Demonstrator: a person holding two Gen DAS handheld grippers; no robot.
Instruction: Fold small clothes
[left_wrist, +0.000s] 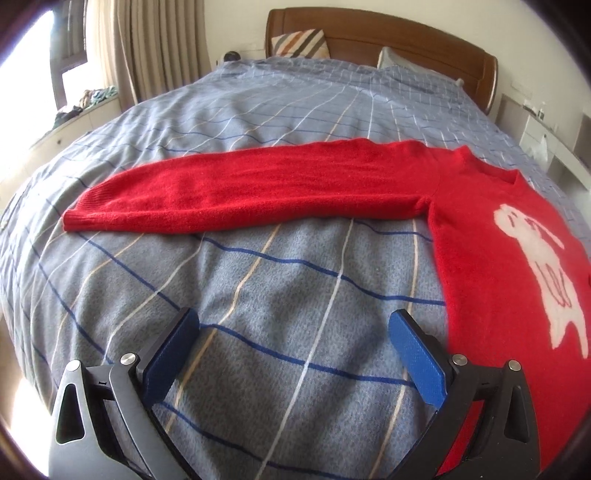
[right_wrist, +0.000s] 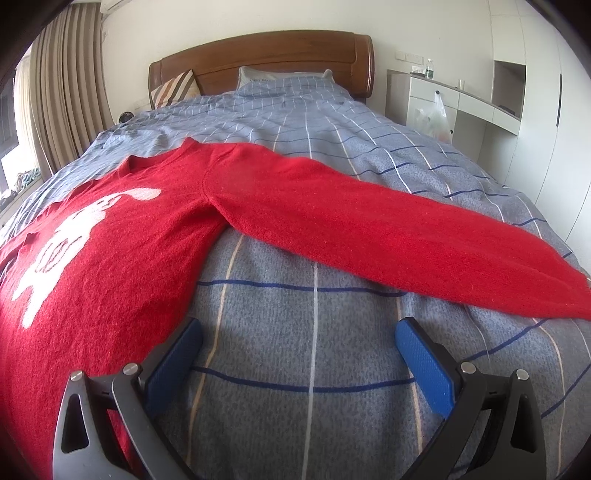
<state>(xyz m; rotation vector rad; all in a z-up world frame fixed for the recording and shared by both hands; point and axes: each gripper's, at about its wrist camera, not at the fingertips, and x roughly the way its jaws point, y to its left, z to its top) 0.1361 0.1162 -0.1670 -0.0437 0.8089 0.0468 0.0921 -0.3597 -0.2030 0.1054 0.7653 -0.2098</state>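
Observation:
A red knit sweater (left_wrist: 491, 258) with a white animal figure on its chest lies flat, front up, on the bed. In the left wrist view one sleeve (left_wrist: 240, 192) stretches out to the left. In the right wrist view the sweater body (right_wrist: 110, 251) is at the left and the other sleeve (right_wrist: 388, 236) stretches out to the right. My left gripper (left_wrist: 293, 325) is open and empty above the bedspread, just left of the sweater's side edge. My right gripper (right_wrist: 299, 334) is open and empty, just right of the sweater's other side edge, below the sleeve.
The bed has a blue-grey checked bedspread (left_wrist: 258, 288) and a wooden headboard (right_wrist: 266, 59) with pillows (right_wrist: 177, 88). Curtains (left_wrist: 147, 48) and a window sill stand to the left. A white cabinet (right_wrist: 461, 107) with a hanging plastic bag stands to the right.

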